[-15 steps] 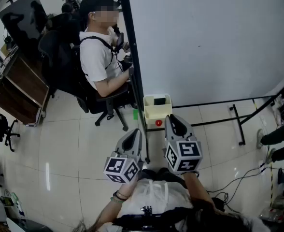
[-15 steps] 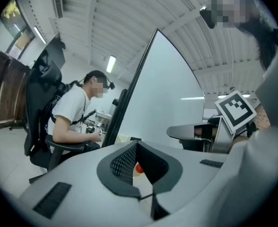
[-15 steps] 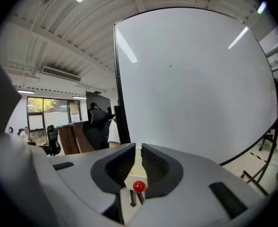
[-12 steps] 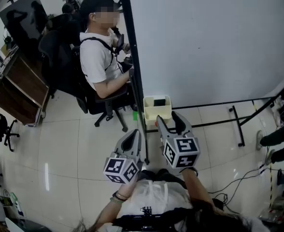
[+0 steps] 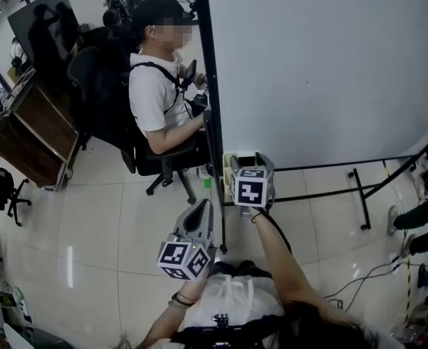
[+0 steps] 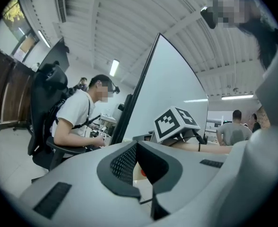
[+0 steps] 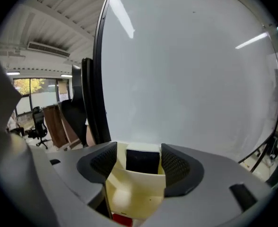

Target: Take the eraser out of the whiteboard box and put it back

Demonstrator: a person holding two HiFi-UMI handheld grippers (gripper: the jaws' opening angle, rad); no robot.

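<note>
The cream whiteboard box (image 7: 134,188) hangs at the lower left corner of the whiteboard (image 7: 186,70), with the black eraser (image 7: 142,161) standing upright in it. My right gripper (image 7: 139,150) is open, its jaws on either side of the box top and the eraser, not pressing on them. From the head view the right gripper (image 5: 252,163) covers most of the box (image 5: 228,167). My left gripper (image 5: 201,206) hangs back near my body and holds nothing. In its own view the left gripper (image 6: 137,145) has its tips together, and the right gripper's marker cube (image 6: 177,123) shows ahead.
A person (image 5: 159,93) sits on an office chair just left of the whiteboard's black post (image 5: 208,107). The stand's legs (image 5: 359,195) run across the tiled floor at right, with cables (image 5: 359,275) nearby. A wooden cabinet (image 5: 25,137) stands far left.
My right gripper has reached forward from near my body to the box, its jaws now around the box top. The left gripper has stayed put.
</note>
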